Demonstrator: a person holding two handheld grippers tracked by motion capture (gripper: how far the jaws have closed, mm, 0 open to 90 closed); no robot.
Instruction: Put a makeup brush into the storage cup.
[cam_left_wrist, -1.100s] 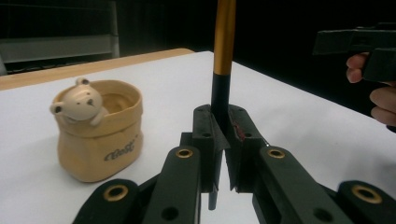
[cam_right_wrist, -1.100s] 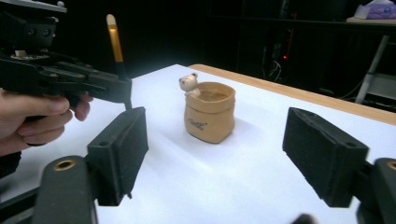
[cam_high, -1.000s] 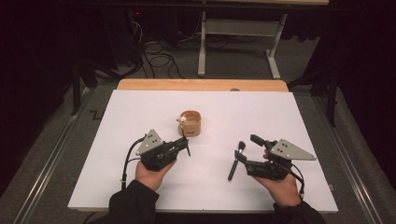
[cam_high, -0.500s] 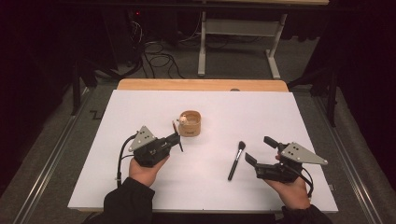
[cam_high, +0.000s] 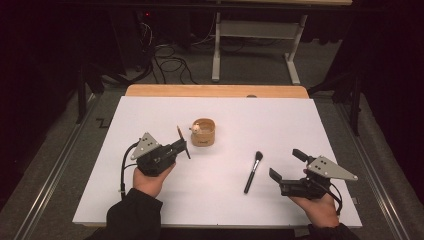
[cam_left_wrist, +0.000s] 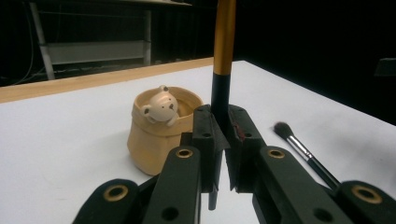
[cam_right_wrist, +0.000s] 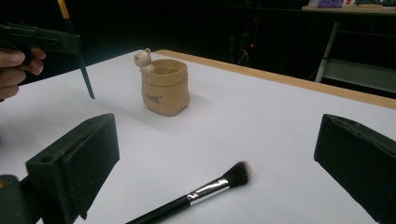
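Observation:
A tan pot with a small bear figure on its rim stands mid-table; it is also in the left gripper view and the right gripper view. My left gripper is shut on a thin black-and-orange stick, held nearly upright just left of the pot. A black makeup brush lies flat on the white surface. My right gripper stands wide open just right of the brush. Its jaws have just been opening, and they touch nothing.
The white table top has a wooden strip along its far edge. Beyond it are floor cables and a grey desk frame. Metal rails run along both sides.
My right gripper has let go of the makeup brush, opened wide and drawn back to the right; the brush now lies on the table. The left gripper has tilted the stick more upright.

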